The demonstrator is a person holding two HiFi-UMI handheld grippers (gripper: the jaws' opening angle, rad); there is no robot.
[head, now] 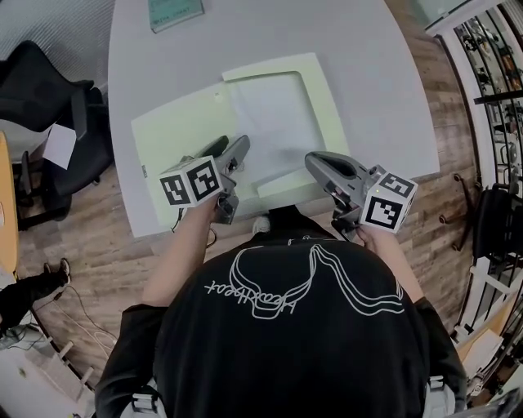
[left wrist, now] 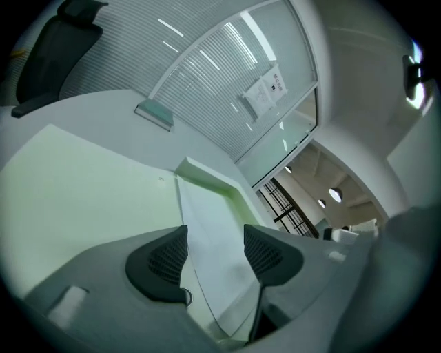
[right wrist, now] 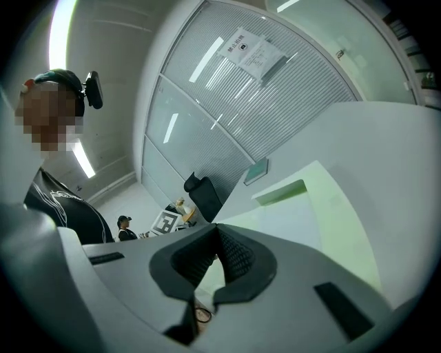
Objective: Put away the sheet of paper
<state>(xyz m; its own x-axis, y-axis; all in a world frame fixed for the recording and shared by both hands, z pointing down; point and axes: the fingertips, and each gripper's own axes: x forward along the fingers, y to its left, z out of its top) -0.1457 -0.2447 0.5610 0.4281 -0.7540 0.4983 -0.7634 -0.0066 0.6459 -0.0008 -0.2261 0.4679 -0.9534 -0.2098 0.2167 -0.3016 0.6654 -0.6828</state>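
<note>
A white sheet of paper [head: 274, 122] lies on the right half of an open pale green folder [head: 176, 131], framed by the folder's green border. My left gripper [head: 231, 149] hovers at the sheet's near left corner, jaws open. In the left gripper view the sheet's edge [left wrist: 213, 234] runs through the gap of the left gripper [left wrist: 215, 249], and neither of the pads [left wrist: 165, 258] presses on it. My right gripper [head: 315, 161] sits at the folder's near right edge. Seen in its own view, the right gripper [right wrist: 215, 255] is shut with nothing seen between its pads.
The folder rests on a pale grey table [head: 368, 82], close to the near edge. A teal book [head: 174, 12] lies at the far side. A black office chair [head: 41, 90] stands to the left, and metal racks [head: 490, 65] to the right.
</note>
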